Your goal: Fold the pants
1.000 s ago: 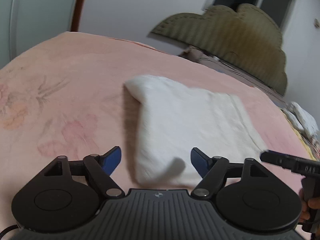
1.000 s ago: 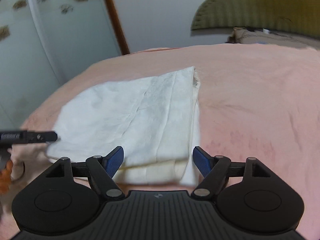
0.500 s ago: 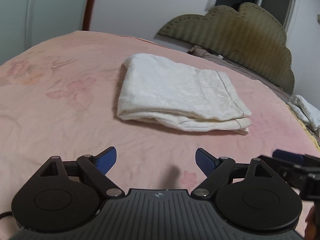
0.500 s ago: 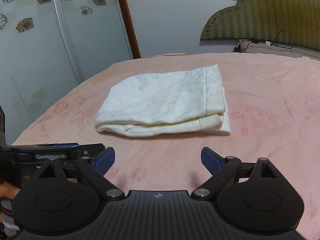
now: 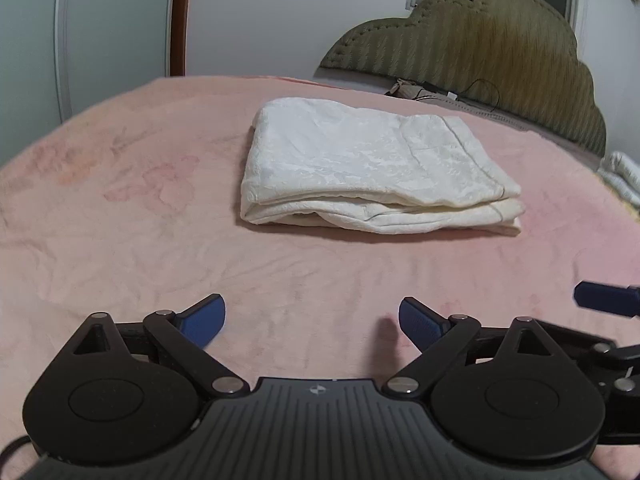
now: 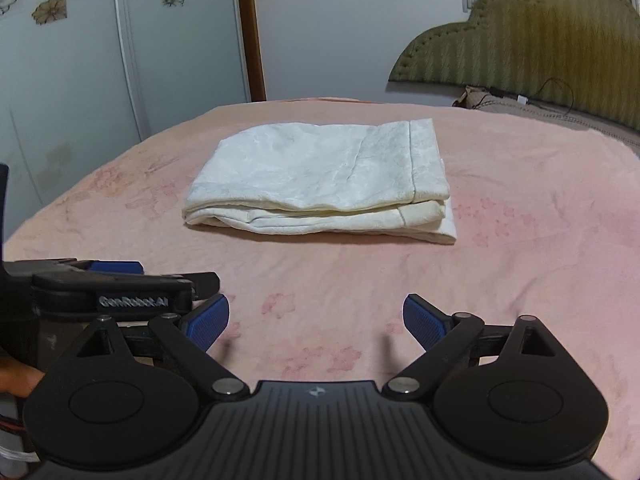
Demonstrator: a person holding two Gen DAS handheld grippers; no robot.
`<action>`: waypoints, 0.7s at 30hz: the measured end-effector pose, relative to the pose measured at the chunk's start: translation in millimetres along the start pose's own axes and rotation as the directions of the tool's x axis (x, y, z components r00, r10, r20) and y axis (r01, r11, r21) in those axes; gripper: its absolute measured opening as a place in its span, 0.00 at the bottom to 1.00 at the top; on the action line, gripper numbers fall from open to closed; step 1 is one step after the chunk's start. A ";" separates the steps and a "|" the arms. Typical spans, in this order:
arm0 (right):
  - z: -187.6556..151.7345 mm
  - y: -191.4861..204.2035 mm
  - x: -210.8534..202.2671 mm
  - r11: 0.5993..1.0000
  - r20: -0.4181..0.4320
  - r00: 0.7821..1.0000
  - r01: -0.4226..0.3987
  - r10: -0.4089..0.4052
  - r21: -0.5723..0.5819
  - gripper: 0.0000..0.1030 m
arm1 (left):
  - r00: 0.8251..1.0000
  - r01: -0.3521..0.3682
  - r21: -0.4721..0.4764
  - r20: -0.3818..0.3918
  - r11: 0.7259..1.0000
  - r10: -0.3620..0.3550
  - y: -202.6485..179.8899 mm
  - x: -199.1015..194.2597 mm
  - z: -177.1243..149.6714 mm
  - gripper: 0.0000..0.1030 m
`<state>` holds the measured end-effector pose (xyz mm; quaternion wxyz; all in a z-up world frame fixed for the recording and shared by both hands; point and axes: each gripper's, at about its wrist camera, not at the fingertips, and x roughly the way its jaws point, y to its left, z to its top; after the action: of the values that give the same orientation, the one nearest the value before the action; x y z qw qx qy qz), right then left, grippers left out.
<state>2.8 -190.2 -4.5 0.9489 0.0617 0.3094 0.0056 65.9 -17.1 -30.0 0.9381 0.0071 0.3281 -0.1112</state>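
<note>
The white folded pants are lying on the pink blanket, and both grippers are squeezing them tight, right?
Not quite. The white folded pants do lie on the pink blanket, but neither gripper is squeezing them. In both wrist views the left gripper and right gripper sit short of the pants, their blue-padded jaws wide apart with only blanket between them; the left's have just been opening.

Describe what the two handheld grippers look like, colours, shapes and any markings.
Both the left gripper and the right gripper are matte black: a ribbed body with a small logo, two round discs, silver-pinned linkages and blue textured fingertips. White "GenRobot.AI" lettering marks the left gripper's side in the right wrist view. A dark cable loops at the left gripper's lower edge.
</note>
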 end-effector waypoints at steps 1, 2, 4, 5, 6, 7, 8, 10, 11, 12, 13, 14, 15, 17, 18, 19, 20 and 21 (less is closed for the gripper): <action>-0.6 0.9 -0.4 1.000 0.001 1.000 0.000 0.000 -0.002 0.92 | 1.000 -0.010 0.011 -0.001 1.000 0.010 -1.2 1.4 -1.1 0.96; -1.1 2.0 -0.3 1.000 -0.001 1.000 0.001 -0.001 -0.006 0.92 | 1.000 -0.018 0.019 -0.005 1.000 0.018 -2.1 3.0 -2.4 0.96; -3.0 3.2 0.2 1.000 -0.005 1.000 0.007 -0.007 -0.011 0.92 | 0.999 -0.034 0.031 -0.012 0.999 0.034 -3.1 6.5 -5.5 0.99; -4.0 4.0 0.9 1.000 -0.009 1.000 0.015 -0.015 -0.014 0.92 | 0.999 -0.041 0.035 -0.012 0.999 0.041 -3.5 7.6 -6.8 1.00; -5.0 4.2 1.6 1.000 -0.011 1.000 0.020 -0.020 -0.016 0.92 | 0.999 -0.044 0.039 -0.011 0.998 0.045 -4.2 7.9 -7.6 1.00; -6.0 3.8 1.9 1.000 -0.013 1.000 0.021 -0.021 -0.016 0.92 | 0.999 -0.049 0.046 -0.009 0.998 0.050 -5.2 7.9 -7.9 1.00; -7.3 2.7 2.2 1.000 -0.014 1.000 0.019 -0.020 -0.010 0.92 | 0.998 -0.055 0.052 -0.008 0.997 0.055 -6.0 8.3 -8.6 1.00; -8.7 0.7 3.7 1.000 -0.022 1.000 0.016 -0.016 0.004 0.92 | 0.998 -0.066 0.067 -0.012 0.996 0.067 -7.9 10.0 -9.4 1.00; -9.1 -0.5 4.6 1.000 -0.025 1.000 0.016 -0.015 0.013 0.92 | 0.997 -0.069 0.071 -0.013 0.995 0.070 -8.4 10.1 -9.6 1.00; -9.8 -1.9 5.5 1.000 -0.027 1.000 0.016 -0.015 0.023 0.92 | 0.997 -0.069 0.071 -0.013 0.995 0.070 -8.3 10.4 -9.6 1.00; -10.4 -3.0 6.2 0.999 -0.028 0.999 0.016 -0.015 0.032 0.92 | 0.998 -0.066 0.068 -0.014 0.995 0.067 -7.3 10.5 -9.5 1.00; -11.4 -4.2 7.3 0.999 -0.032 0.999 0.017 -0.015 0.041 0.92 | 0.998 -0.064 0.064 -0.014 0.996 0.065 -6.4 10.5 -9.4 1.00; -12.2 -5.4 8.3 0.999 -0.036 0.999 0.016 -0.015 0.049 0.93 | 0.998 -0.063 0.060 -0.014 0.996 0.064 -5.9 10.4 -9.0 1.00; -13.5 -7.1 11.0 0.998 -0.049 0.999 0.021 -0.018 0.061 0.93 | 0.998 -0.067 0.050 -0.012 0.997 0.067 -3.9 11.0 -7.5 1.00; -14.1 -8.0 11.9 0.997 -0.057 0.998 0.026 -0.023 0.066 0.93 | 0.997 -0.070 0.042 -0.010 0.997 0.070 -2.5 11.7 -6.3 1.00; -14.4 -8.7 12.2 0.997 -0.064 0.998 0.029 -0.025 0.071 0.93 | 0.997 -0.073 0.033 -0.011 0.997 0.073 -0.1 13.2 -4.6 1.00; -14.4 -10.0 10.6 0.996 -0.064 0.998 0.024 -0.019 0.083 0.93 | 0.997 -0.073 0.025 -0.013 0.997 0.073 2.0 14.8 -2.9 1.00; -14.0 -11.7 7.8 0.995 -0.056 0.998 0.008 -0.002 0.103 0.93 | 0.997 -0.074 0.023 -0.015 0.997 0.074 3.4 16.4 -1.6 1.00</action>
<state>0.6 -199.8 -21.7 0.9355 0.1096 0.3357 -0.0112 78.1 -17.1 -41.5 0.9388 0.0305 0.3337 -0.0799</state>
